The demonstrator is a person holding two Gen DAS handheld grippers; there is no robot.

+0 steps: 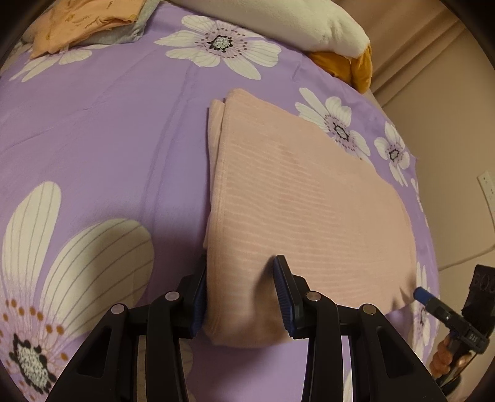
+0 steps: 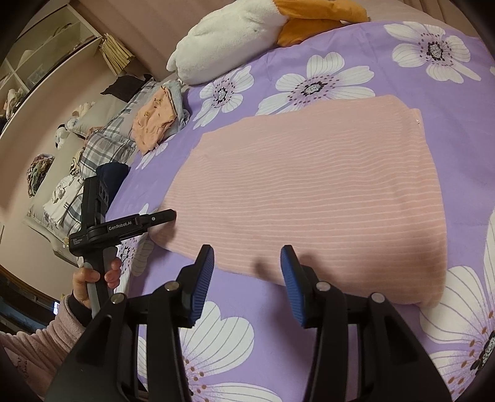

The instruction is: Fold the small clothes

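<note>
A pink striped garment (image 1: 297,198) lies folded flat on the purple flowered bedspread (image 1: 108,130). My left gripper (image 1: 244,290) is open, its jaws straddling the garment's near left corner, one finger beside the edge and one on top. In the right wrist view the garment (image 2: 309,191) lies just beyond my right gripper (image 2: 246,281), which is open and empty above the bedspread (image 2: 247,340) at the garment's near edge. The left gripper (image 2: 164,216) shows there at the garment's left corner, held by a hand.
A folded orange garment on grey clothes (image 1: 83,21) lies at the far left of the bed, also seen in the right wrist view (image 2: 154,123). A white and orange plush toy (image 2: 247,34) lies at the far edge. Plaid pillows and clothes (image 2: 92,154) lie at left.
</note>
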